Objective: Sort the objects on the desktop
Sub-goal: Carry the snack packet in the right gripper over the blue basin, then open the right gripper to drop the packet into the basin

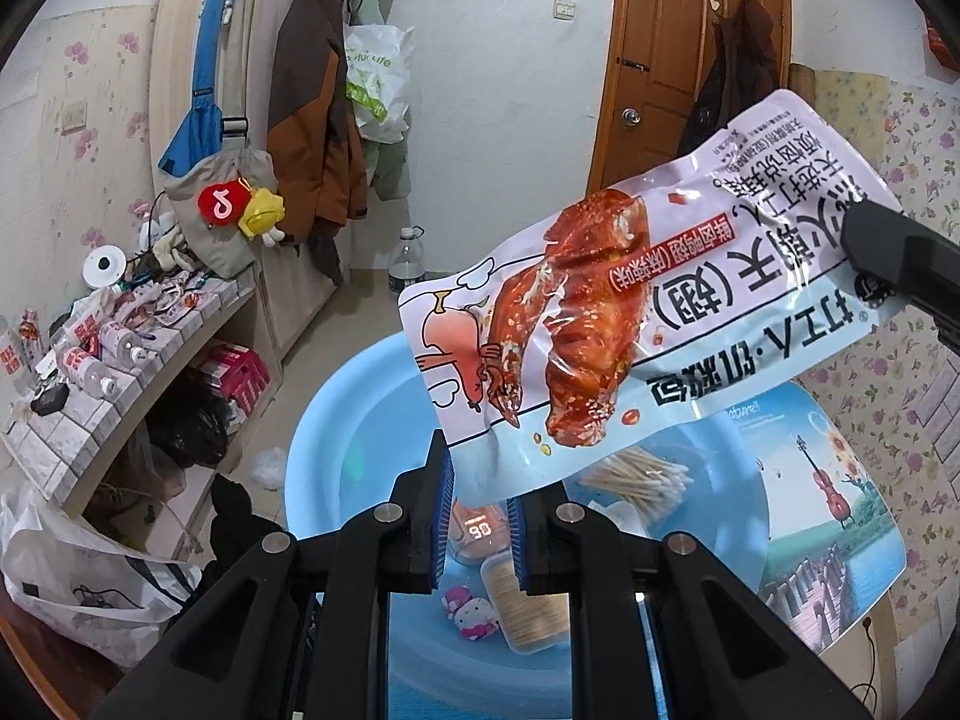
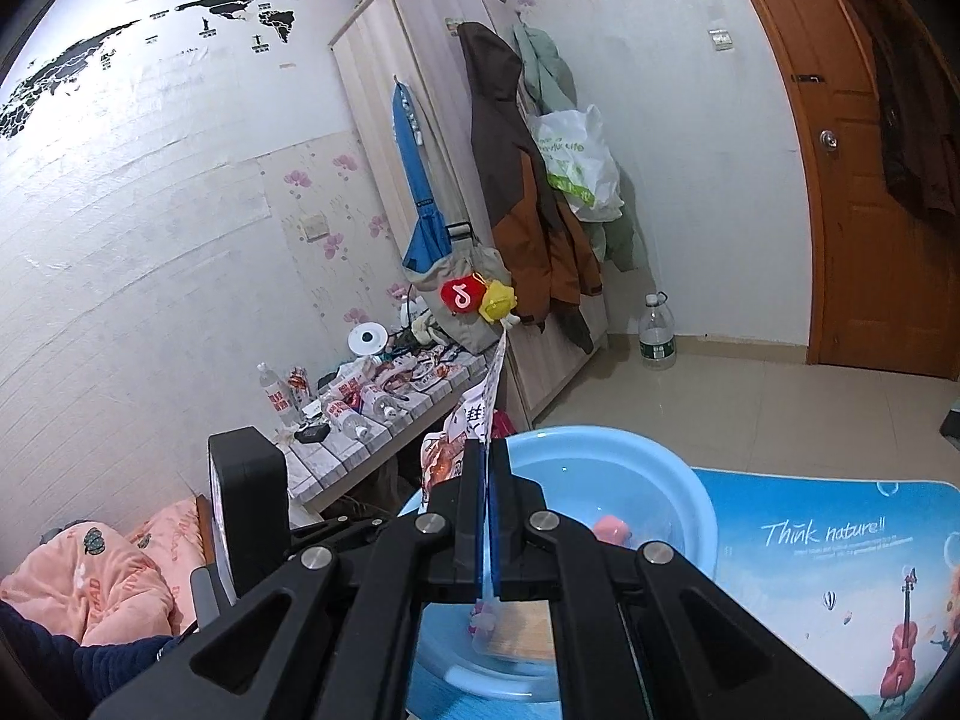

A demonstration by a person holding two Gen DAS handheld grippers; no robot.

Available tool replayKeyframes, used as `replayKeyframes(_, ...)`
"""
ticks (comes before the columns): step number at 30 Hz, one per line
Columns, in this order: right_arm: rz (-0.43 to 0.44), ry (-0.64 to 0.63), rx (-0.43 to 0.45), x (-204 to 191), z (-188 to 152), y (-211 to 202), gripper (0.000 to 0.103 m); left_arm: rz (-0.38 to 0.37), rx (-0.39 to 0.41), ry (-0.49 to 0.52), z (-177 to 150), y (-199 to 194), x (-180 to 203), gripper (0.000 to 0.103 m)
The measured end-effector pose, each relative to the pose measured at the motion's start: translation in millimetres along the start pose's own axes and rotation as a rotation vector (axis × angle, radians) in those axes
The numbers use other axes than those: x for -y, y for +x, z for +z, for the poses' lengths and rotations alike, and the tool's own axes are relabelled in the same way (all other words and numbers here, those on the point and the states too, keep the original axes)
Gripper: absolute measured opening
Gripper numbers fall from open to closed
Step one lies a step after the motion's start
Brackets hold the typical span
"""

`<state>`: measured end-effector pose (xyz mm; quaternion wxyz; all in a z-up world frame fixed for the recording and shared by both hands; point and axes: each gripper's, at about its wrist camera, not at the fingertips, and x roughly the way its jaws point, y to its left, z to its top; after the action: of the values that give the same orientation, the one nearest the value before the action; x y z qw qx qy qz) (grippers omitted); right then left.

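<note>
Above the blue basin [image 1: 324, 480], the snack packet [image 1: 630, 324] is clamped by the right gripper [image 2: 489, 516]; left gripper [image 1: 477, 516] is held apart, empty. Release is best made low, centred over the basin.

The left gripper [image 1: 477, 516] points forward, its 2 jaws parted with nothing between them. The right gripper [image 2: 487, 516] has its 2 jaws pressed together on a packet [image 1: 636, 324], holding it raised.

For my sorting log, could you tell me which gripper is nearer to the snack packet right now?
Right. The right gripper is shut on the snack packet, pinching one end of it, while the left gripper is open just beneath the packet's other end, above the blue basin.
</note>
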<state>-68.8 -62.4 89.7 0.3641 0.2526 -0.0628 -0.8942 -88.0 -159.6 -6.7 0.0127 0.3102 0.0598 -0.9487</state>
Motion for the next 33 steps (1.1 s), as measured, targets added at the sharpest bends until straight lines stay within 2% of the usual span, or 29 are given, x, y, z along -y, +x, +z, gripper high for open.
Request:
replayKeyframes(14, -0.005, 0.026, -0.043, 13.2, -18.2, 13.5, 0.001, 0.007, -0.053, 0.001, -17.3, 17.1, -1.4, 0.016)
replayKeyframes(27, -0.013, 0.022, -0.048, 12.2, -17.2, 17.2, 0.001, 0.007, -0.057, -0.004, -19.9, 20.0, -3.4, 0.018)
replayKeyframes(29, -0.039, 0.021, -0.051, 13.3, -15.9, 18.1, 0.009, 0.018, -0.066, -0.009, -20.2, 21.1, -4.4, 0.038)
replayKeyframes(30, -0.049, 0.020, -0.052, 13.4, -16.3, 16.6, 0.013, 0.020, -0.066, -0.013, -20.3, 20.8, -5.3, 0.041)
replayKeyframes(32, -0.064, 0.022, -0.043, 15.2, -15.6, 15.8, 0.029, 0.022, -0.064, -0.010, -20.5, 20.0, -6.0, 0.042)
replayKeyframes(33, -0.063, 0.022, -0.037, 15.7, -15.7, 14.8, 0.029, 0.025, -0.062, -0.008, -20.3, 19.9, -5.6, 0.042)
